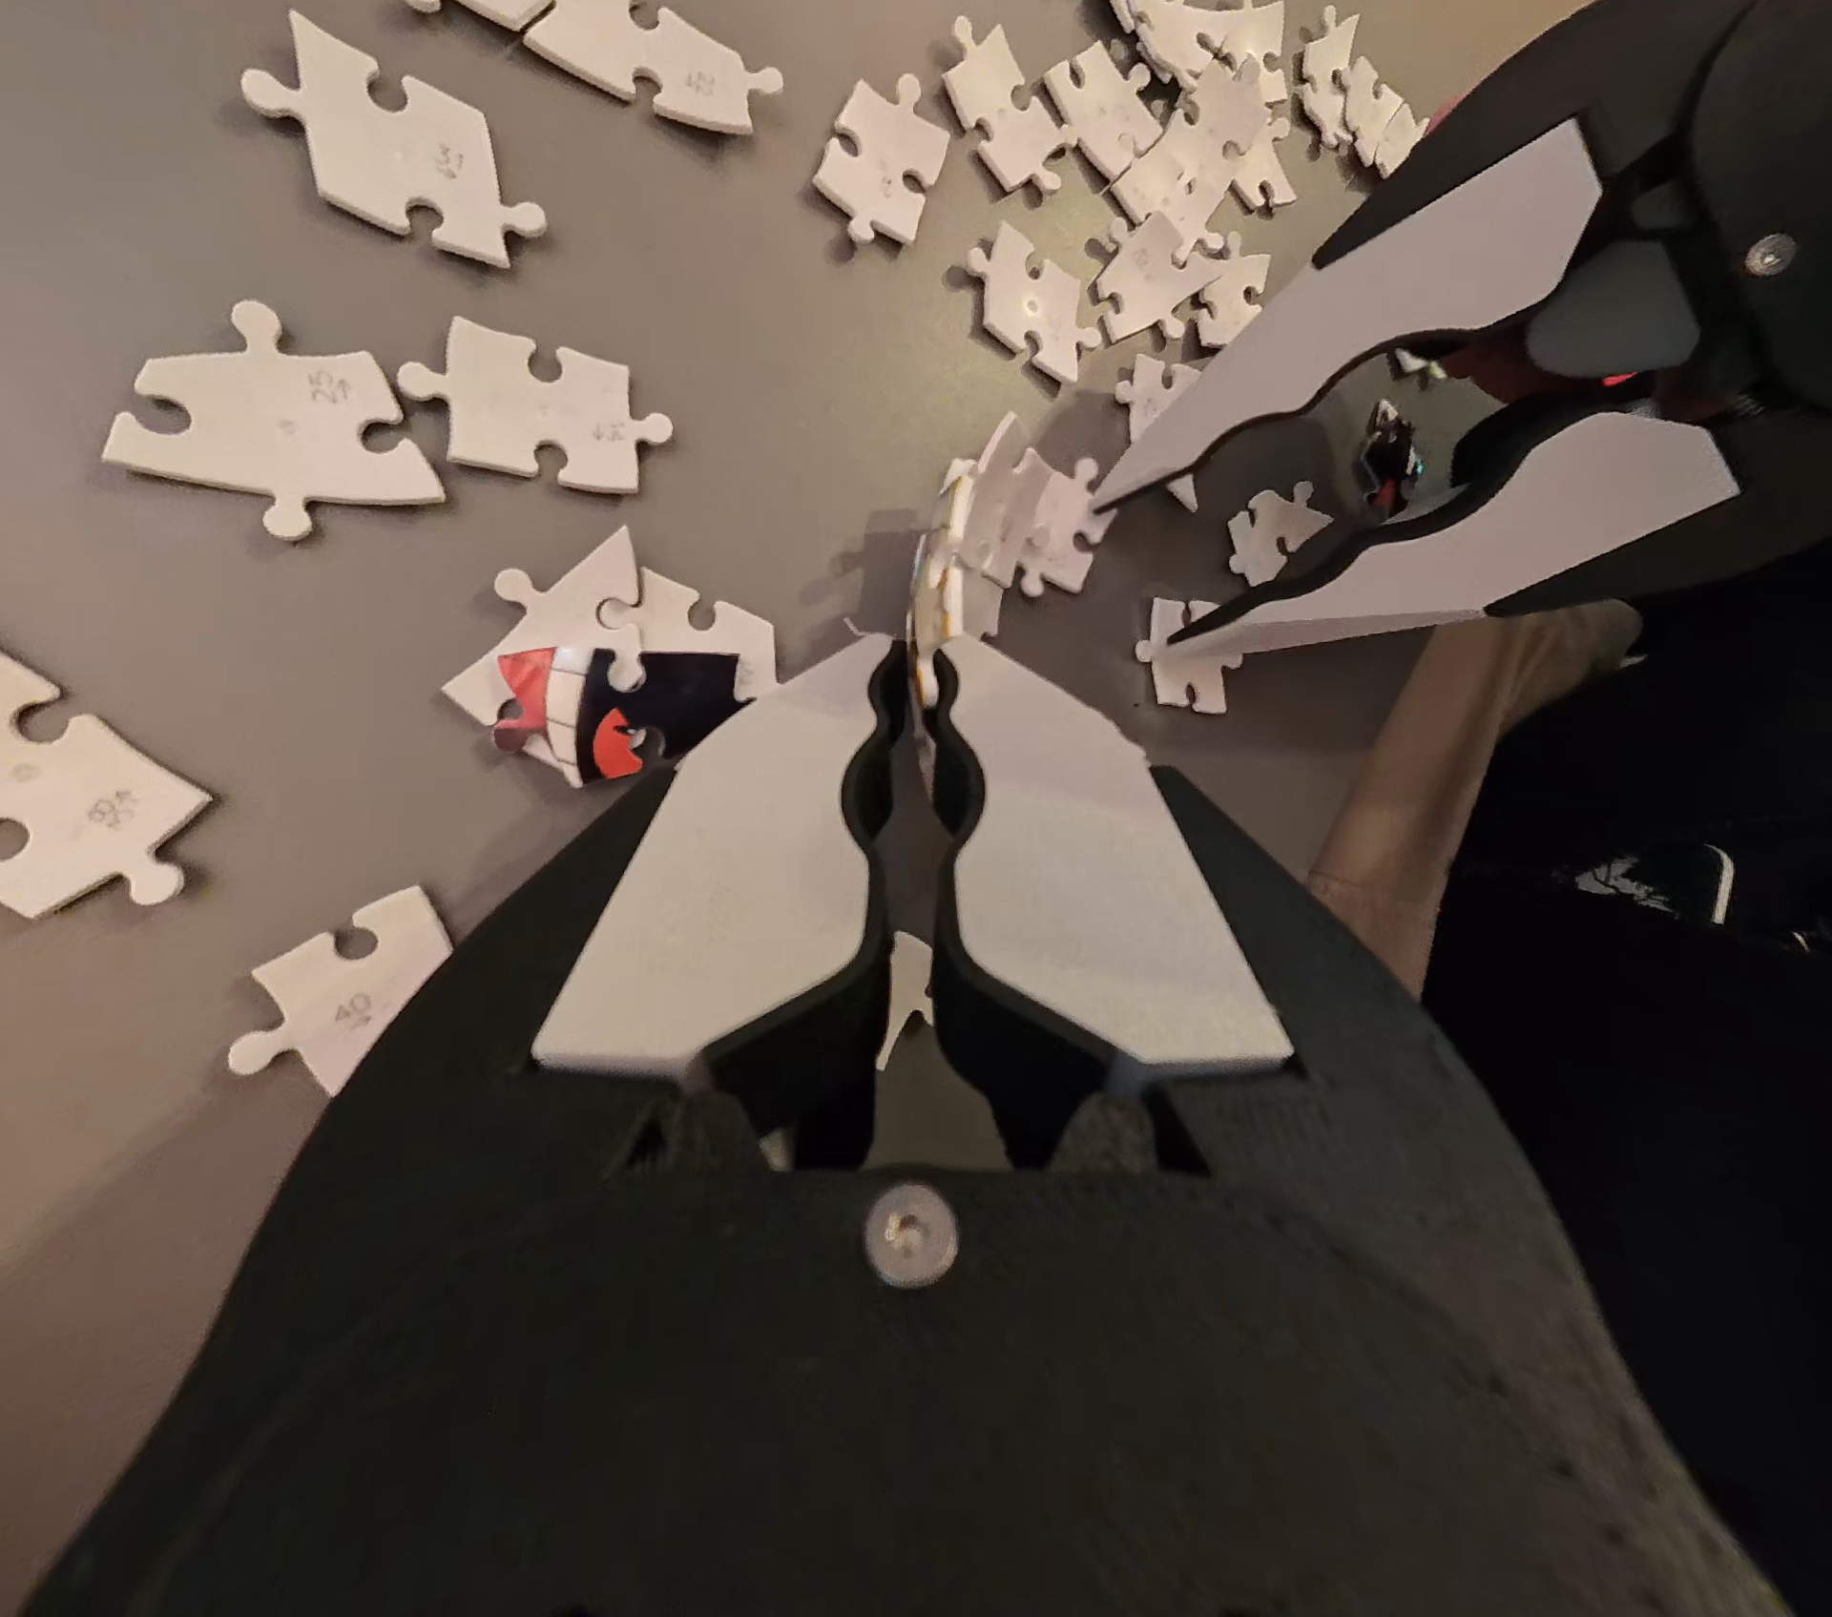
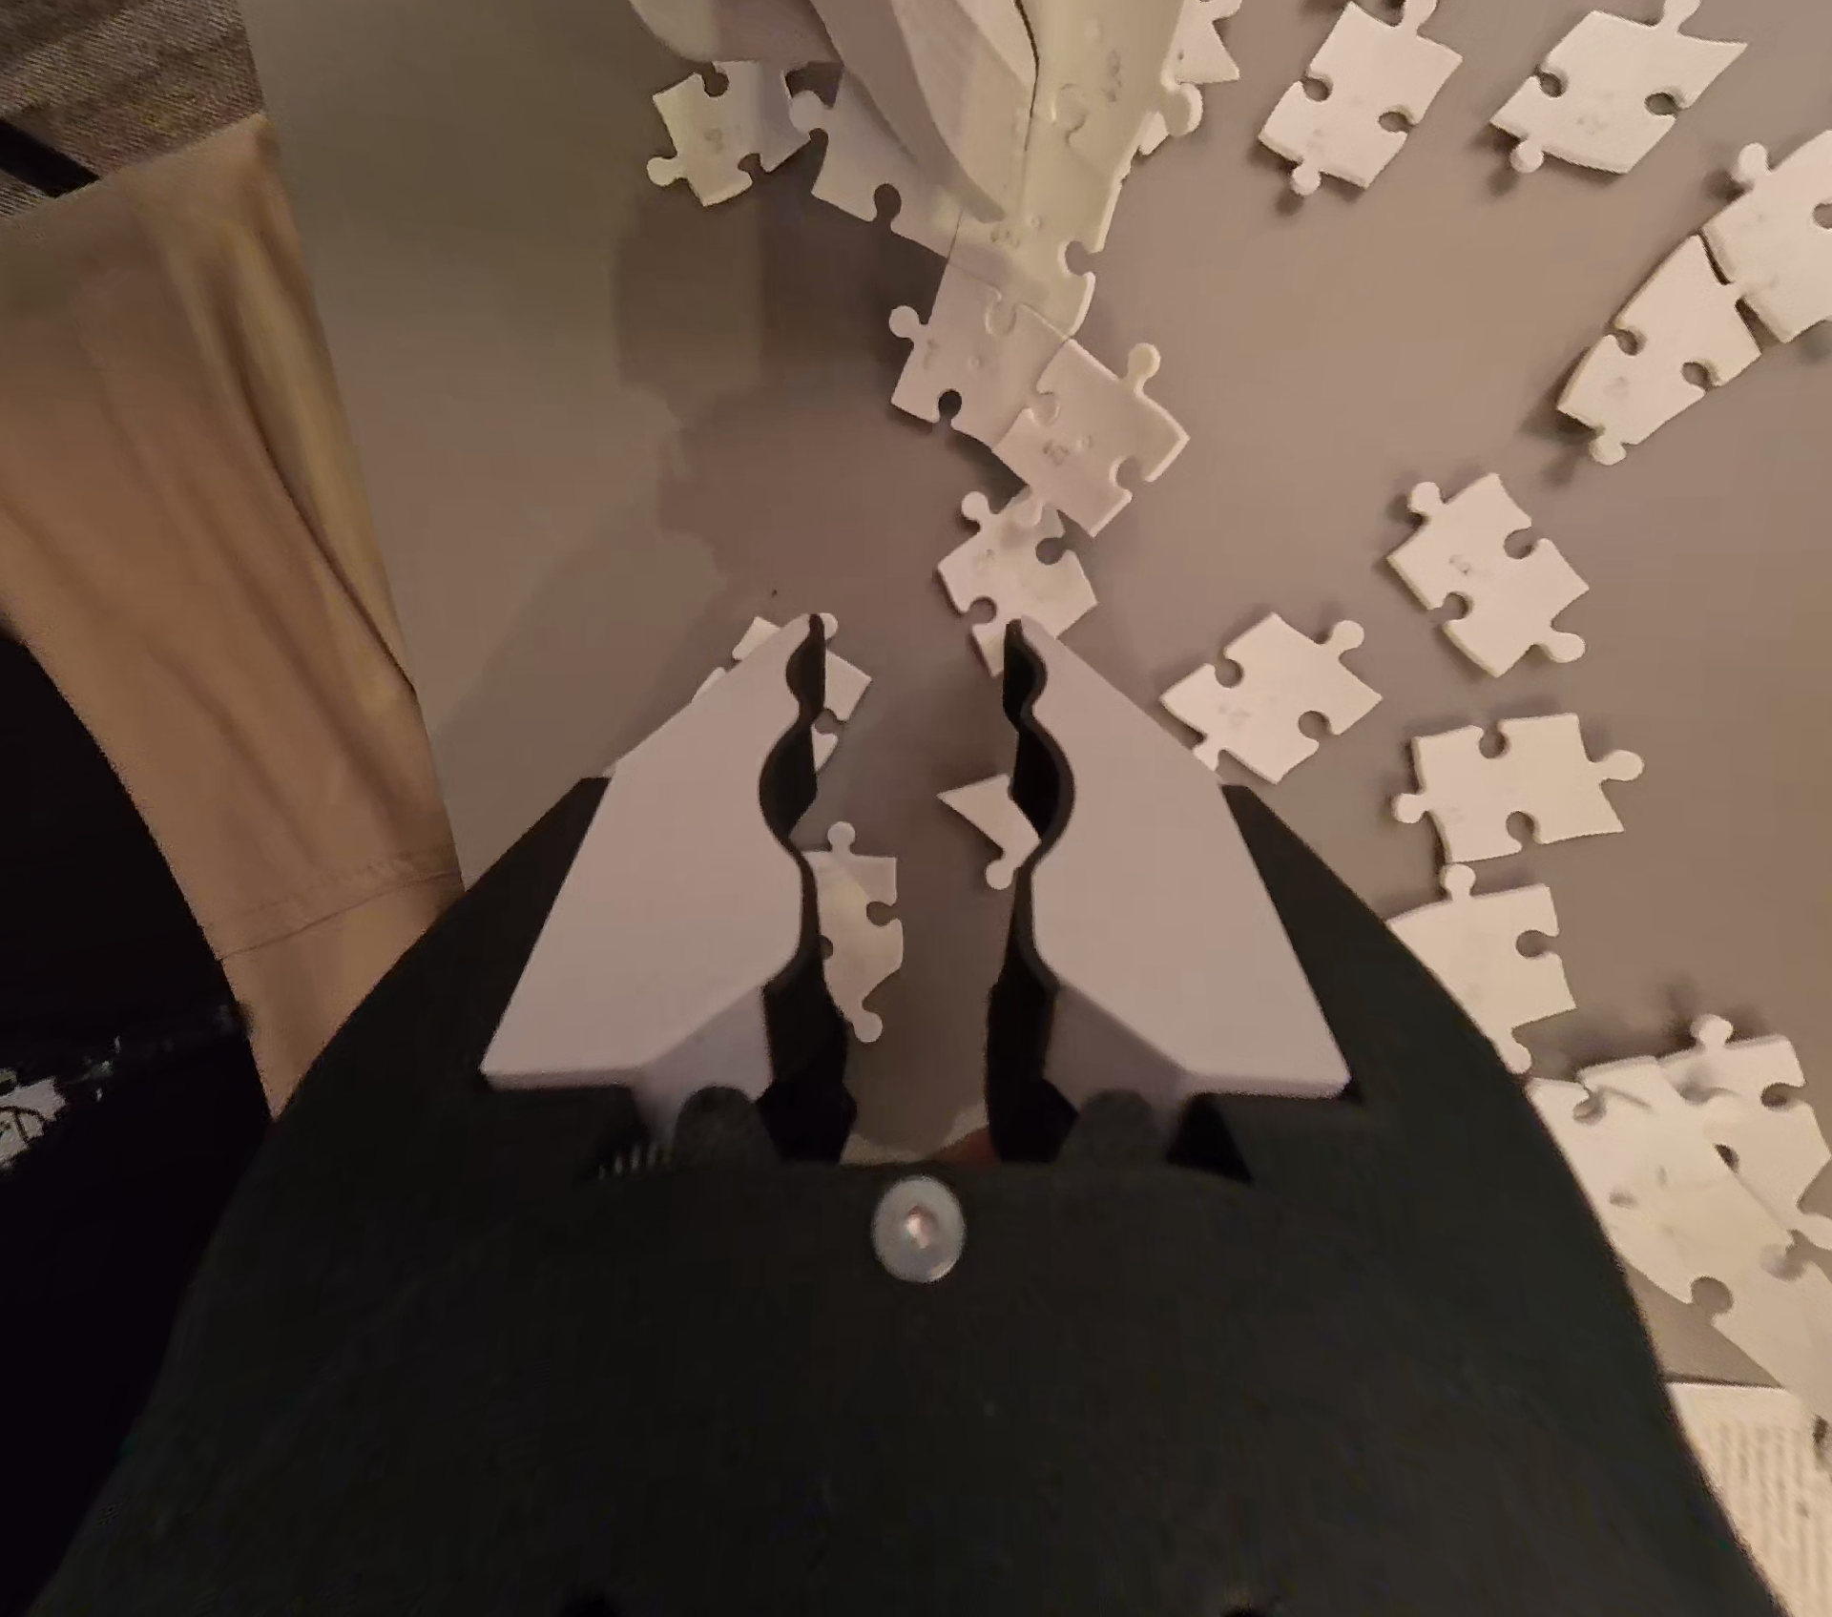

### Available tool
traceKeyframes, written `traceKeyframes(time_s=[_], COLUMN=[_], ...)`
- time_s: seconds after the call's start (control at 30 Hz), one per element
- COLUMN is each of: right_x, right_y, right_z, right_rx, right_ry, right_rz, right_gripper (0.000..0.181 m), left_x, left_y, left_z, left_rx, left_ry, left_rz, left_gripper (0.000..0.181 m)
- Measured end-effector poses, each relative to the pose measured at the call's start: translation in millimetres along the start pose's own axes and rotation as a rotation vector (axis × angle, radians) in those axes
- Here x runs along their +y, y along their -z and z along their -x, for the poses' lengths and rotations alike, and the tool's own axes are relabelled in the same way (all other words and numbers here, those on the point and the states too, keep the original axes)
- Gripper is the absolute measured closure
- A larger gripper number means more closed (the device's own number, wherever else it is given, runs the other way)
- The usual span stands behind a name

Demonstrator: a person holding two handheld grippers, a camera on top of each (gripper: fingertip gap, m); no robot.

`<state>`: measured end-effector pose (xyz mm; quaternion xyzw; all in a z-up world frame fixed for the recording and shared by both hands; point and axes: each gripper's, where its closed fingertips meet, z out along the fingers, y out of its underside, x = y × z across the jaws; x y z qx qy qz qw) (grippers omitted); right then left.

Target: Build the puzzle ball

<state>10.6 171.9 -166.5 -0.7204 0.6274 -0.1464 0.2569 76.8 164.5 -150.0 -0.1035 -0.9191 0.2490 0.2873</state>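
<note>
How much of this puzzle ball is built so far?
Barely begun. Done: a short curved strip of joined pieces. In hand: the left gripper pinches that strip, while the right gripper hangs open nearby. Left: dozens of loose pieces lie scattered on the table.

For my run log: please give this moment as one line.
left gripper: shut on joined puzzle strip | right gripper: open, empty | loose pieces: on grey table

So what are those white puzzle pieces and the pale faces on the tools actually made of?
The puzzle pieces look like rigid matte plastic, or perhaps dense board: thick clean-cut edges, and the joined strip held by the left tool keeps a curve. The pale fingers of the right tool seem smooth, flat grey plastic set in rough, layered black bodies, probably printed. The table is matte grey; its material is unclear.
</note>
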Motion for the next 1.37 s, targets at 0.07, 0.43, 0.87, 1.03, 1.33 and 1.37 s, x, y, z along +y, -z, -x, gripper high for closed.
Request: traceKeyframes(time_s=[0.07,0.43,0.87,1.03,1.33,1.37], right_x=[1,1,2,3,2,2], right_y=[0,-2,-2,-2,-2,-2], right_z=[-3,-3,-5,-8,-12,-12], right_rx=[0.009,-0.004,-0.05,-0.054,-0.076,-0.073], right_ry=[-0.008,0.036,0.157,0.236,0.29,0.291], right_rz=[0.002,0.013,0.037,0.059,0.076,0.075], right_gripper=[0.147,0.148,0.156,0.165,0.167,0.167], left_x=[0,-3,-9,-10,-9,-8], left_y=[0,3,4,1,-5,-6], left_z=[0,2,2,2,-1,-1], left_rx=[0.001,-0.001,0.015,0.034,0.072,0.074], left_ry=[-0.002,-0.004,-0.011,-0.015,-0.023,-0.02], left_rz=[-0.001,-0.002,0.018,0.034,0.092,0.097], left_gripper=[0.179,0.179,0.179,0.179,0.179,0.179])
